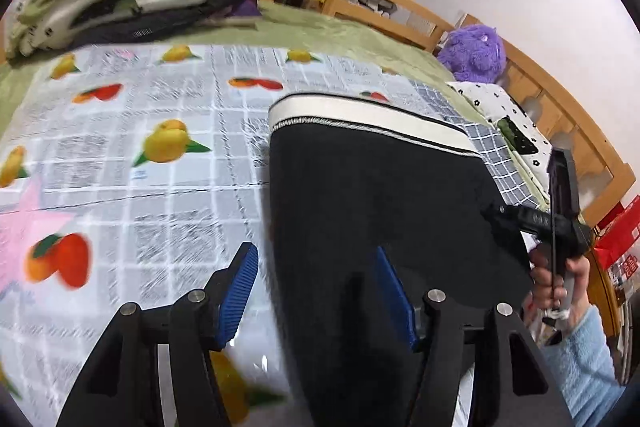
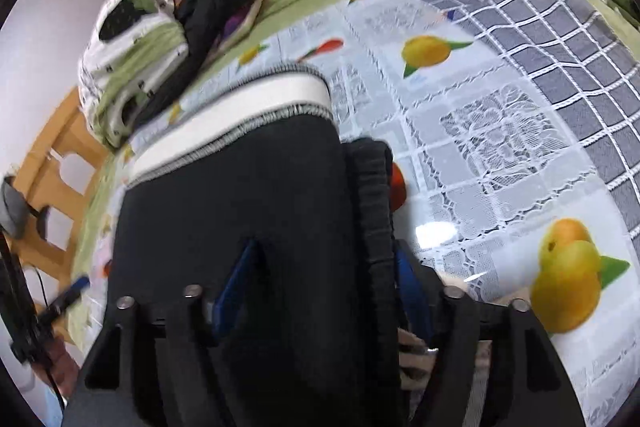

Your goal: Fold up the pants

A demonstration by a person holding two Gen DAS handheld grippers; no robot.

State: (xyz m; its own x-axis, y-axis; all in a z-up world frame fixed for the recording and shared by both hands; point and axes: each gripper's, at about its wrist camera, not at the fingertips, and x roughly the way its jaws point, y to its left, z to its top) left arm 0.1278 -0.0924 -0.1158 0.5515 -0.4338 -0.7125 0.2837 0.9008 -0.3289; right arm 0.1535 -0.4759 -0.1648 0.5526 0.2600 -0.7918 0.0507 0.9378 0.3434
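We're folding the black pants (image 1: 380, 195) w/ both claws apart: left claw (image 1: 316, 291), right claw (image 2: 320, 283). Go slow, edges lined up.

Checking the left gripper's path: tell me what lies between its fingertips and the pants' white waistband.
Only black pants fabric below the waistband, seen in the left wrist view.

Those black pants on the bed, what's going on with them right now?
A person holding a gripper in each hand is folding the black pants on the fruit-print cloth covering the bed. The left gripper is open, straddling the pants' left edge. The right gripper also looks open, with bunched pant fabric between its fingers. The white waistband lies at the far end.
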